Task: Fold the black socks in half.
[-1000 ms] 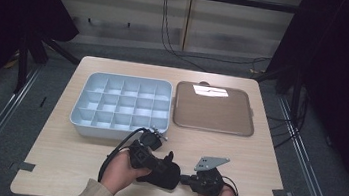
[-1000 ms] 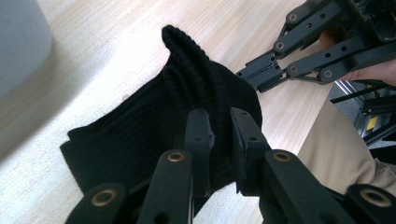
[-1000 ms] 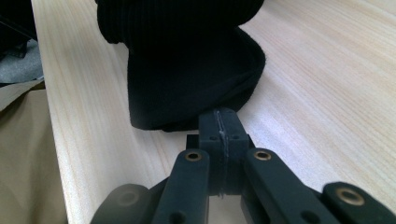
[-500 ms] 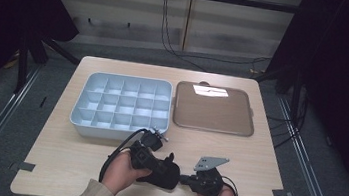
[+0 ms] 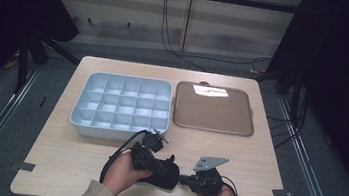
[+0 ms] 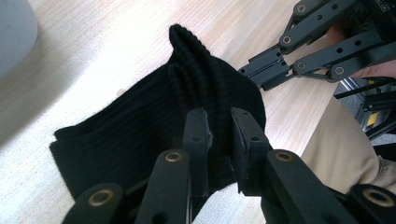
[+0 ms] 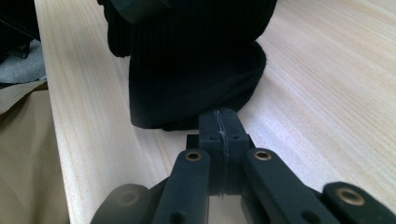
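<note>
Black knit cloth [image 6: 140, 126]: lies on the wooden table [image 5: 265, 159] at the near edge, between the two grippers, with one ribbed fold standing up.
Left gripper [image 6: 219, 140]: near centre-left, its jaws narrowed onto that raised fold and pinching it.
Right gripper [image 7: 219, 128]: just right of the cloth, jaws pressed together with nothing between them, tips at the cloth's near edge.
Divided tray [image 5: 124, 104]: pale blue-grey, far left on the table.
Brown tray [image 5: 214, 110]: flat, just beside the divided tray, to its right.
</note>
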A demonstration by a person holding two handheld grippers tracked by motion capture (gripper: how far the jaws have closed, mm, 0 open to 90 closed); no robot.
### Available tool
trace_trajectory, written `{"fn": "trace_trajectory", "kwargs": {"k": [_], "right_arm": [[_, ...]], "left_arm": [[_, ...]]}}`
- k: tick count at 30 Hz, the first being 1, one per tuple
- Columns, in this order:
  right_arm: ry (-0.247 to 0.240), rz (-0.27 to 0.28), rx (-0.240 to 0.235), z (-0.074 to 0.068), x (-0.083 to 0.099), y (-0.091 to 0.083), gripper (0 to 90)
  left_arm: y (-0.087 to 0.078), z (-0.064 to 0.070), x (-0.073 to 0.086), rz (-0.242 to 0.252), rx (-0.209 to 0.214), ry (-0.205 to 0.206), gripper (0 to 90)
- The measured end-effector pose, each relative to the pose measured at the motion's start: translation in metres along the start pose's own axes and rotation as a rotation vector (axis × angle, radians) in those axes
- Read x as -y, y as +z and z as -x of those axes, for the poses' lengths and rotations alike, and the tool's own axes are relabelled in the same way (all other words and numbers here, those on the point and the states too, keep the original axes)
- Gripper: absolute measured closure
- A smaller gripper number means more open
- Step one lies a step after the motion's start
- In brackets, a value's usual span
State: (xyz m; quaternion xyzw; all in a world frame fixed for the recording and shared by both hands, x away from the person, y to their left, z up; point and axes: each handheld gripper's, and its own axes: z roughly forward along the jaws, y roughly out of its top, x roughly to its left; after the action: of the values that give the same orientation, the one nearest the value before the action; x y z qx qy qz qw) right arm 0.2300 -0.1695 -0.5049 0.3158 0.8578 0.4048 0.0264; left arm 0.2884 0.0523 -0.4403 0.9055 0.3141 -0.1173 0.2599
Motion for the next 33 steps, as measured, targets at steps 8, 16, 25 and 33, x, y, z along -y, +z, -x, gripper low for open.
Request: {"fn": "trace_trajectory", "kwargs": {"k": [8,16,25,33], "right_arm": [[-0.002,0.000,0.000,0.0001,0.0000,0.0000,89.6],[-0.003,0.001,-0.005,-0.0003,-0.0002,0.0005,89.6],[-0.002,0.000,-0.006,-0.0003,-0.0003,0.0005,89.6],[-0.002,-0.003,-0.005,-0.0003,-0.0004,0.0003,89.6]], "left_arm": [[0.0024,0.0007,-0.0002,-0.009,0.008,0.004,76.1],[0.0032,0.0018,-0.0004,-0.012,0.003,0.001,74.8],[-0.0028,0.0016,-0.0002,-0.007,-0.004,0.008,71.2],[-0.0044,0.0011,-0.0001,0.001,-0.010,0.007,65.6]]}}
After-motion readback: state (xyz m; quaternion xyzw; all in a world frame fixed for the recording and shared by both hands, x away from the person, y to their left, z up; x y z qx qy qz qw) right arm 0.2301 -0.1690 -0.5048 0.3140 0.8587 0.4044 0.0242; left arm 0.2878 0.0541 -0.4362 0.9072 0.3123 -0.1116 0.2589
